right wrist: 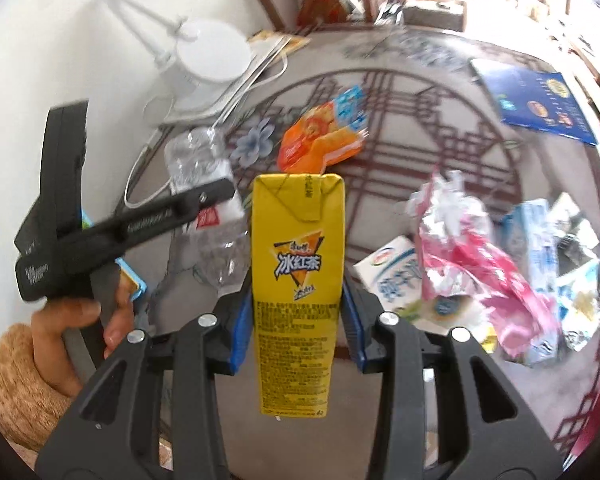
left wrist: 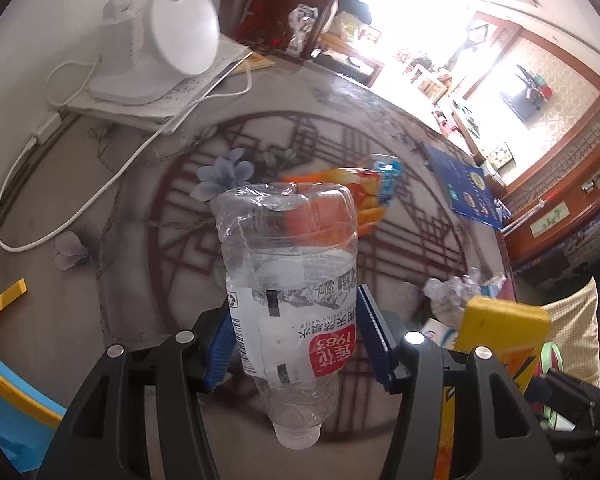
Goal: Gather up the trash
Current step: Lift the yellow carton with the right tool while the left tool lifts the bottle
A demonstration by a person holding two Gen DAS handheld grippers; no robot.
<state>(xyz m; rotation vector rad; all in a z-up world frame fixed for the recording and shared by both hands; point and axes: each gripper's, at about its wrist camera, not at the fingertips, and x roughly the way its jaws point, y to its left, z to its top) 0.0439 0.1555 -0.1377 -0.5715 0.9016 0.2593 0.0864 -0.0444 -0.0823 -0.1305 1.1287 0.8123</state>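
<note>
**Bottle and carton lifted off patterned table**

Clamped between the left gripper (left wrist: 296, 340) pads: a crushed clear water bottle (left wrist: 288, 280), cap toward the camera. Pinched tight in the right gripper (right wrist: 298, 320): a yellow iced-tea carton (right wrist: 296, 280). Left on the table (right wrist: 400, 152) beyond: orange snack wrapper (right wrist: 320, 136), pink wrapper (right wrist: 472, 256), milk carton (right wrist: 392, 272).

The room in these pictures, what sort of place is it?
Most likely a lived-in home, a living or dining room: a round table with a floral cloth, a white desk lamp, and wooden cabinets along the wall.
</note>
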